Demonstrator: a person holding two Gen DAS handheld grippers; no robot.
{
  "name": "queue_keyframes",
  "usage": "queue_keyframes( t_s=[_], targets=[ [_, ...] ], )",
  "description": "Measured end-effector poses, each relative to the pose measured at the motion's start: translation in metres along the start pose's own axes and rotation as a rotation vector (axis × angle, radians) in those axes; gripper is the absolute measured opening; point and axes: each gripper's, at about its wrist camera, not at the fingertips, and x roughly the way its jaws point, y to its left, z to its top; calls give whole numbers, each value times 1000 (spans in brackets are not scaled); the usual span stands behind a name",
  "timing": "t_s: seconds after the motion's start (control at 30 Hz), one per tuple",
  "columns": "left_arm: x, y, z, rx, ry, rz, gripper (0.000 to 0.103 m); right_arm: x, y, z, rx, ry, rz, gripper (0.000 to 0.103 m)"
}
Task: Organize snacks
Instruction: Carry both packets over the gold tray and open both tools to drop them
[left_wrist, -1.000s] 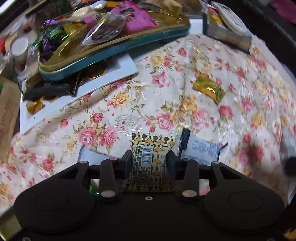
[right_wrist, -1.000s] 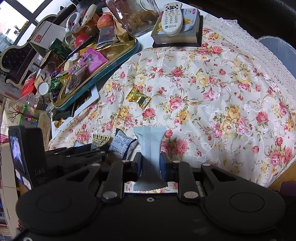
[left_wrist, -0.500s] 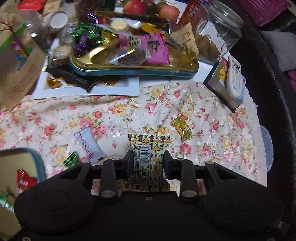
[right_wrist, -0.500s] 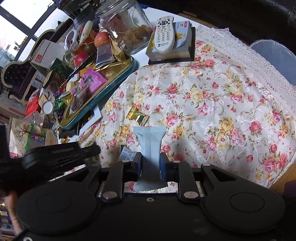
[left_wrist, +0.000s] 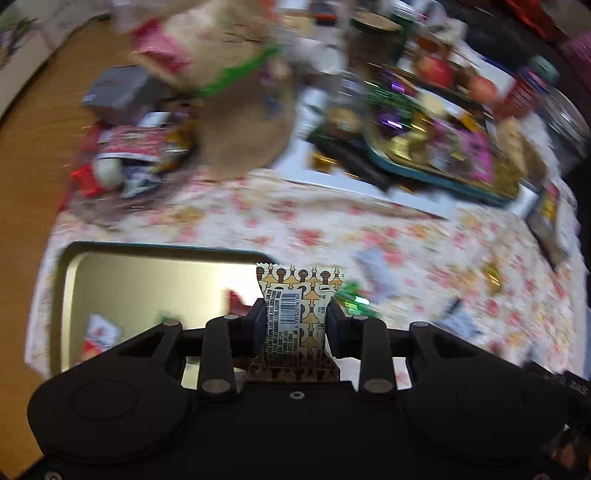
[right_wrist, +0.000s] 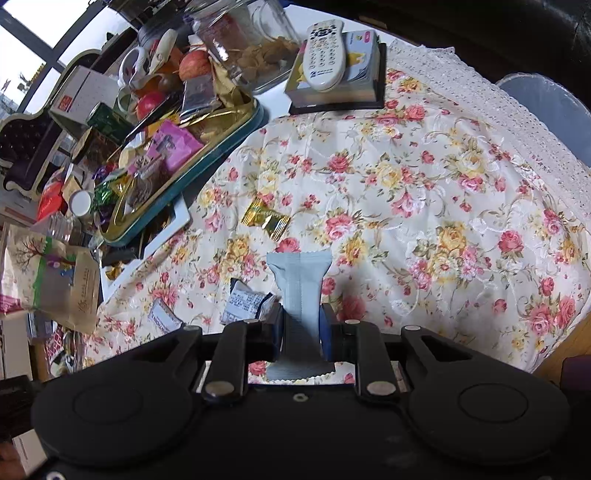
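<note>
Floral tablecloth (right_wrist: 424, 192) bears loose wrappers beside a crowded gold tray (right_wrist: 236, 122).

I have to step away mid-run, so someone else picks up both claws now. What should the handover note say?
Left claw: shut on the yellow-and-brown patterned snack packet with a barcode, carried over the edge of the gold tin tray with a teal rim.
Right claw: shut on the pale grey-blue wrapper, held above the floral tablecloth.
Done: a few sweets, blurred, already lie in that tray.
Left: drop both packets, then collect the gold foil sweet, the white-and-navy packet and the small white packet from the cloth.
</note>
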Motion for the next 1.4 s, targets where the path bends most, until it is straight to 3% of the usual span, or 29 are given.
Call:
queue_keyframes(
  t_s=[0.17, 0.3, 0.63, 0.87, 1.0, 1.3, 1.4],
  targets=[
    [-1, 69, 6, -133, -8, 137, 41, 8, 20, -8, -45, 13, -4, 22],
    [4, 104, 6, -174, -1, 189, 41, 15, 42, -16, -86, 20, -7, 22],
    [19, 159, -2, -197, 92, 64, 42, 30, 105, -52, -231, 56, 16, 22],
    [10, 175, 4, -241, 39, 101, 42, 18, 153, -83, -377, 32, 104, 22],
    [11, 174, 5, -243, 56, 54, 42, 8, 178, -103, -467, 30, 175, 22],
    [15, 154, 4, -175, 68, 46, 43, 4, 213, -144, -576, 92, 287, 23],
    [13, 152, 5, -173, 53, 38, 44, 1, 221, -153, -593, 97, 349, 28]
  ],
)
